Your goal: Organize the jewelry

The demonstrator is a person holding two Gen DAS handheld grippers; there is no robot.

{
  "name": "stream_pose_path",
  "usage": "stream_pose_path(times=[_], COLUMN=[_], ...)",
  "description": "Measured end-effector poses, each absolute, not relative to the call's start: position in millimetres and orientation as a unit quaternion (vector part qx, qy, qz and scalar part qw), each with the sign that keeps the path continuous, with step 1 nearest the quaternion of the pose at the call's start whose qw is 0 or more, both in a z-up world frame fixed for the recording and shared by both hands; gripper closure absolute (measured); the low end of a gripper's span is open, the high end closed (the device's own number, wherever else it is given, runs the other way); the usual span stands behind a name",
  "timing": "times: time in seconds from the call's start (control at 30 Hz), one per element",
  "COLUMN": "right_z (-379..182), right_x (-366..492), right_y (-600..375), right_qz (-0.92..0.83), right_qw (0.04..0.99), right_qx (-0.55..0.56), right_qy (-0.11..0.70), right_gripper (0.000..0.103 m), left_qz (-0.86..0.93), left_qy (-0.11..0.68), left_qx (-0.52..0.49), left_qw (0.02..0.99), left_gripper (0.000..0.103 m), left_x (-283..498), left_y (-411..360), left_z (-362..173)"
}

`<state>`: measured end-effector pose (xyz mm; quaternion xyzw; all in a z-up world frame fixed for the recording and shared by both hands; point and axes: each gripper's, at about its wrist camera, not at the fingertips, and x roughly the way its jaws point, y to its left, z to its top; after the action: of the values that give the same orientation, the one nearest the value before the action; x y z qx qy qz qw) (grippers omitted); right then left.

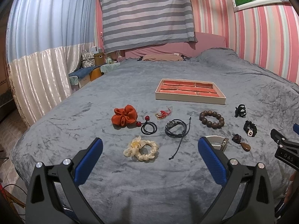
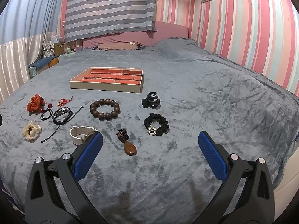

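While the tray (image 1: 190, 98) sits empty, I hold both grippers (image 1: 150, 149) (image 2: 150, 143) spread wide, every piece unsorted on the blanket (image 2: 205, 102).

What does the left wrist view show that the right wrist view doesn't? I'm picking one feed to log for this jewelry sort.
Only the left wrist view shows the other gripper, the right gripper, at its right edge. Only the right wrist view shows the watch nearly whole and the black scrunchie up close; in the left view a finger hides much of the watch. Both show the tray with nothing in it, the wooden bead bracelet, the orange scrunchie, the claw clip and the grey bedspread.
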<state>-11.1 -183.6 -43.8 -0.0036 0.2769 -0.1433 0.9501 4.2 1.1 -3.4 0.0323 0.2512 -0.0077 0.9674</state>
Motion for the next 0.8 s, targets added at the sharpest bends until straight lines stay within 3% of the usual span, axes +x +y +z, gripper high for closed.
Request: stream_pose_path(times=[0.57,0.8], right_z=[-74.1,-89.1], right_x=[17.4,47.5], right_y=[-190.4,-183.9], right_qz=[-0.084,-0.096], right_qw=[0.954,0.940], right_qx=[0.017,-0.012], right_qy=[0.286,0.328], right_gripper=[0.004,0.004], left_qz=[-0.011,-0.016], left_qy=[0.296,0.326], left_qx=[0.031,0.014], left_qw=[0.954,0.945], left_gripper=[0.004,0.004], left_x=[42.0,64.9], left_y=[20.4,32.1], left_z=[-37.6,-51.0])
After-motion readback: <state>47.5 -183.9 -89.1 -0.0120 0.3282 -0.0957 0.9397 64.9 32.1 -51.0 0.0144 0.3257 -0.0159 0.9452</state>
